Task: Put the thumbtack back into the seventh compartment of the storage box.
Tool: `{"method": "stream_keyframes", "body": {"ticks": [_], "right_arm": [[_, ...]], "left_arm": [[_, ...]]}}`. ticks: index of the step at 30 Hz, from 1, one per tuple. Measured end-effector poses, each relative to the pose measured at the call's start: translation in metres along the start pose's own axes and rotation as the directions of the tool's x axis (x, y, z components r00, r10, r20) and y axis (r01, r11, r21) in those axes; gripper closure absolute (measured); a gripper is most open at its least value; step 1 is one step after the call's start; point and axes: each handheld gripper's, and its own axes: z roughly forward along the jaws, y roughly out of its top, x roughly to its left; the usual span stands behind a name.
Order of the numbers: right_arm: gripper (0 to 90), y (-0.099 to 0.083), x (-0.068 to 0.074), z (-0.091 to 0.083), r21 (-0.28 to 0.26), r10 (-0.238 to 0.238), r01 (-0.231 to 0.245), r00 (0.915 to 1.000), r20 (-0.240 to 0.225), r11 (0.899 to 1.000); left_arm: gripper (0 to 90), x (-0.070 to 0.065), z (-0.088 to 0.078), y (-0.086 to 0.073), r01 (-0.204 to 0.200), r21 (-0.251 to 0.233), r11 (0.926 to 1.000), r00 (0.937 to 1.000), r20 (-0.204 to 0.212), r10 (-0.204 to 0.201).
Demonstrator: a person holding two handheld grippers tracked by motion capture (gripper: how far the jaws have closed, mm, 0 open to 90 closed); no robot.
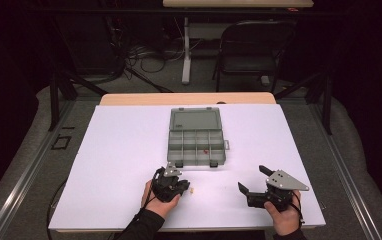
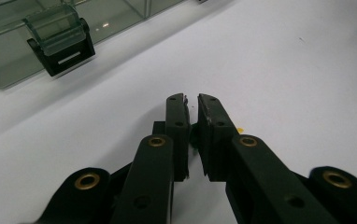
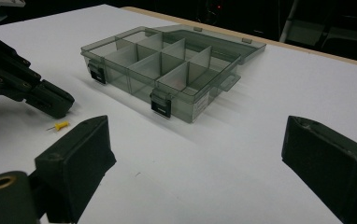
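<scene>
A: Why is the compartment box (image 1: 197, 140) sitting open in the middle of the white surface (image 1: 119, 150)?

B: My guess is it's there to be filled. Its lid lies folded back on the far side, and the dividers are exposed, so small bits can be dropped in from above. One small red item (image 1: 205, 149) already lies in a compartment near the front right.

A: And the yellow pushpin (image 3: 61, 125)?

B: It lies loose on the surface, well short of the box's front latches, just beside the tips of the left hand-held gripper (image 1: 184, 184). That looks like the thing being worked on.

A: Has the left one got it?

B: Doesn't look so. Seen along its own length, the left hand-held gripper (image 2: 192, 100) has its jaws drawn almost together, a thin slit between the pads, and a speck of yellow peeks out past the right jaw (image 2: 239, 130), outside the pinch. I'd judge the pin slipped aside or was missed.

A: The right hand-held gripper (image 1: 254, 181)?

B: Jaws spread wide, nothing between them, waiting near the front edge, apart from the box.
</scene>
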Motion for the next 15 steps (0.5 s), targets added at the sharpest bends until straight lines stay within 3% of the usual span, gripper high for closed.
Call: {"method": "stream_keyframes", "body": {"ticks": [15], "right_arm": [[8.1,0.000,0.000,0.000,-0.001,0.000,0.000,1.0000,0.003,1.000]], "left_arm": [[83.3,0.000,-0.011,0.012,-0.003,-0.037,0.9993,0.9999,0.012,0.003]]}}
